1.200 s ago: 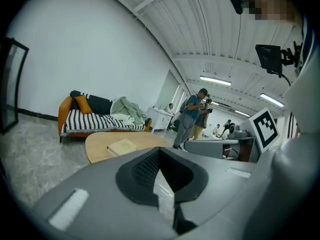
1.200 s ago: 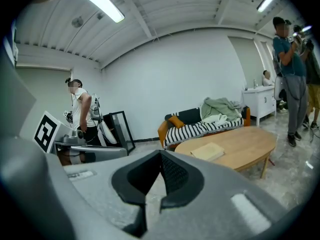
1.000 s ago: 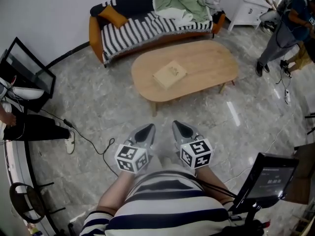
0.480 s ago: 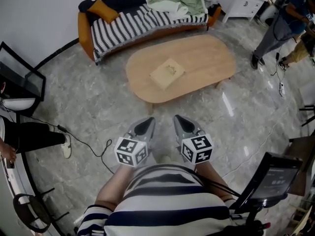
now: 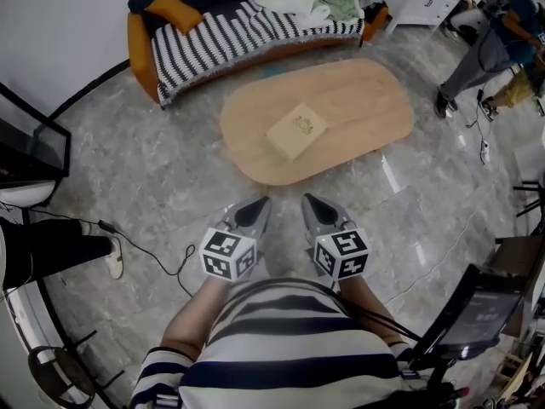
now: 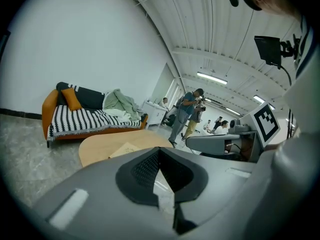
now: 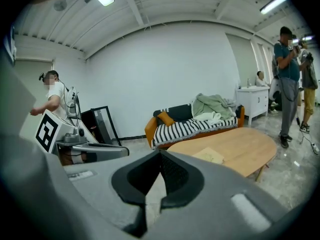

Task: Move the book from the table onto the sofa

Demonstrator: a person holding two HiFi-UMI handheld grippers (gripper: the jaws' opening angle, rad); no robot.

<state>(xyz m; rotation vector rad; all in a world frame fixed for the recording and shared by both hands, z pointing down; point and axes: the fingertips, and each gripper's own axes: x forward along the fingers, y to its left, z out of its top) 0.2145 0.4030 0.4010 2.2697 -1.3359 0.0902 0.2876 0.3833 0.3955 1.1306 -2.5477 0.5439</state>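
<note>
book (image 5: 296, 130), thin, pale tan, flat on oval wooden table (image 5: 366, 100), left claw (image 5: 252, 214) and right claw (image 5: 319, 211) closed, empty

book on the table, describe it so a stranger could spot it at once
Before the orange sofa with a striped black-and-white cover stands an oval light wooden table. The flat tan square book lies near its middle, the only thing on it.

Print on the book (image 5: 295, 130) is too small to read, and the top edge crops the sofa (image 5: 213, 37)
</note>
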